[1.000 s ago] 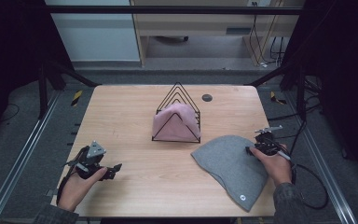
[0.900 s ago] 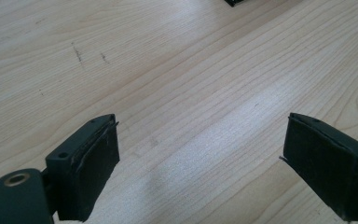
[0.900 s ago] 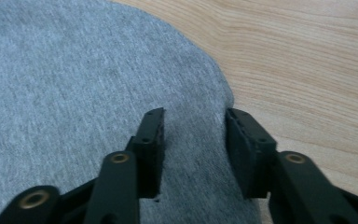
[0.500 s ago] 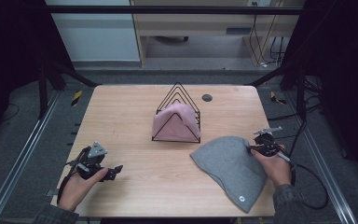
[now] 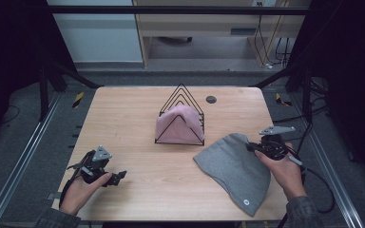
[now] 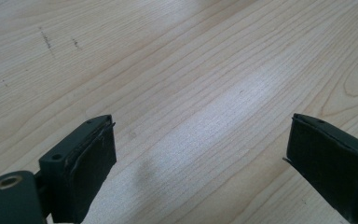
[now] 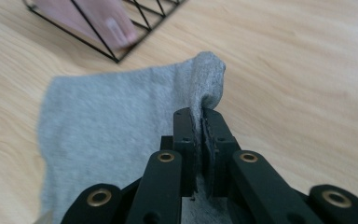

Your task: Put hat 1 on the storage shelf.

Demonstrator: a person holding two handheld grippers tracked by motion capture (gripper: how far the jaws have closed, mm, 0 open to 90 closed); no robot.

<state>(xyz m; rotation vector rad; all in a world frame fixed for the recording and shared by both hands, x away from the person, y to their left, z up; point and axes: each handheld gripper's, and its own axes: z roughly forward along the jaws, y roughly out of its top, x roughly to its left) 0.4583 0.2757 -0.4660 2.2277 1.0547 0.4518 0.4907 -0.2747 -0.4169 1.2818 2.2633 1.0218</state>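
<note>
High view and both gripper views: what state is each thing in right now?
Grey knit beanie: mostly flat on the table, one edge pinched and lifted.
Pink knit hat: draped in the black wire rack.
Right gripper: shut on the beanie's edge.
Left gripper: open over bare wood, holding nothing.

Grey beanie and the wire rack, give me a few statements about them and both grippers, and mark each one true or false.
1. The right gripper is shut on an edge of the grey beanie. True.
2. The left gripper holds the pink cloth. False: its jaws stand wide open over bare wooden table, with nothing between them.
3. A pink cloth sits in the black wire rack. True.
4. The grey beanie hangs on the wire rack. False: most of it lies on the table, to the right of the rack in the high view.
5. A small dark round thing lies on the table beyond the rack. True.
</note>
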